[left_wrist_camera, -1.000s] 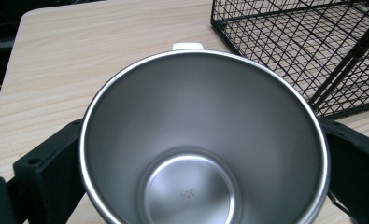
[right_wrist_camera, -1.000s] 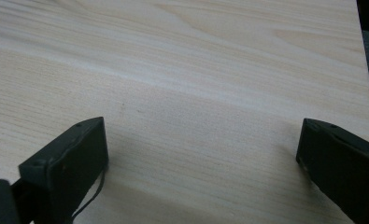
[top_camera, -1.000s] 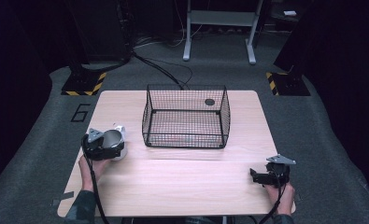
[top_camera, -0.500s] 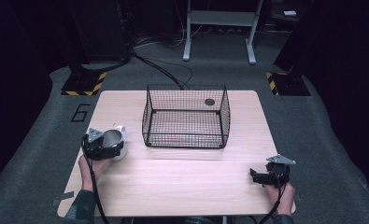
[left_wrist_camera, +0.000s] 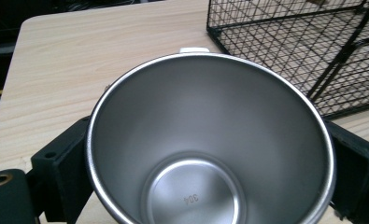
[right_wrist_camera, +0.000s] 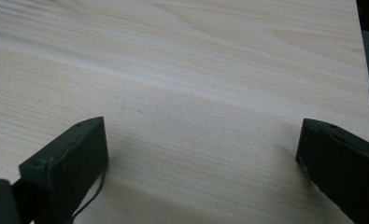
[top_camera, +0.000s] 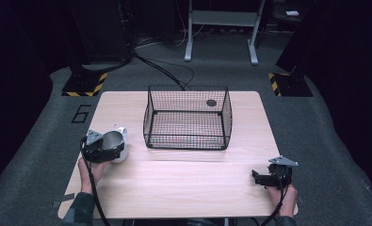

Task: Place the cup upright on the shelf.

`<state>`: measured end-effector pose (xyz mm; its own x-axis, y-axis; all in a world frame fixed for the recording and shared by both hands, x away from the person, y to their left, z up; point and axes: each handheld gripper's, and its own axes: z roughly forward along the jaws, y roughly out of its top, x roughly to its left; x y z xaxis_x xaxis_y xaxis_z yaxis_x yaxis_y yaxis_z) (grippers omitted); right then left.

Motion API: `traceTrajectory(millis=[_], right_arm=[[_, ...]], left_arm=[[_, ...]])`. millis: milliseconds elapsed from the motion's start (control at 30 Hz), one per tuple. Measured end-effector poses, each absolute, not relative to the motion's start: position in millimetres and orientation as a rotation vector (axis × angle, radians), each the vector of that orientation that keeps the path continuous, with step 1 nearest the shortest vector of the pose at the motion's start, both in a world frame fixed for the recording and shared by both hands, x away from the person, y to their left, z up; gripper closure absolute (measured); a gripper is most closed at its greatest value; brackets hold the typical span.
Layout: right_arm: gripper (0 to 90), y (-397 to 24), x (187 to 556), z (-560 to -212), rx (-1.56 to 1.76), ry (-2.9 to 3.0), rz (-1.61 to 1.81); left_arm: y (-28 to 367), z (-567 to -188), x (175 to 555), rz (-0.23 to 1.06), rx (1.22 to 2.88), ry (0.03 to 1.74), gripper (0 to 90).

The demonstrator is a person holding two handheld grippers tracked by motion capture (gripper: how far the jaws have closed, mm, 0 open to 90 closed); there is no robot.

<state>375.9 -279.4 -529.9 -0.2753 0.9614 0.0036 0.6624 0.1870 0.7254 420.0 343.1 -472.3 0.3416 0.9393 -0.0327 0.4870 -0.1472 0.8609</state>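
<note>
Steel cup [left_wrist_camera: 210, 140] pinched by the left gripper [top_camera: 103, 147], beside a wire basket [top_camera: 187, 117].

Both black jaws press the cup's outer wall (its base is stamped "304"), and it sits just left of the basket on the pale wooden table [top_camera: 183, 183]. Near the table's front right corner, the right gripper [top_camera: 268, 178] rests with jaws spread wide over bare wood.
</note>
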Motion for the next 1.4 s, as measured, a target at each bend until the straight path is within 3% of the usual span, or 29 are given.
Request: traceTrajectory(millis=[1400], right_arm=[[2.1, -279.4, 375.9, -530.0, 1.517, 2.011, 0.868]], left_arm=[[324.4, -444.1, 376.2, 0.579, 1.861, 1.089, 6.6]])
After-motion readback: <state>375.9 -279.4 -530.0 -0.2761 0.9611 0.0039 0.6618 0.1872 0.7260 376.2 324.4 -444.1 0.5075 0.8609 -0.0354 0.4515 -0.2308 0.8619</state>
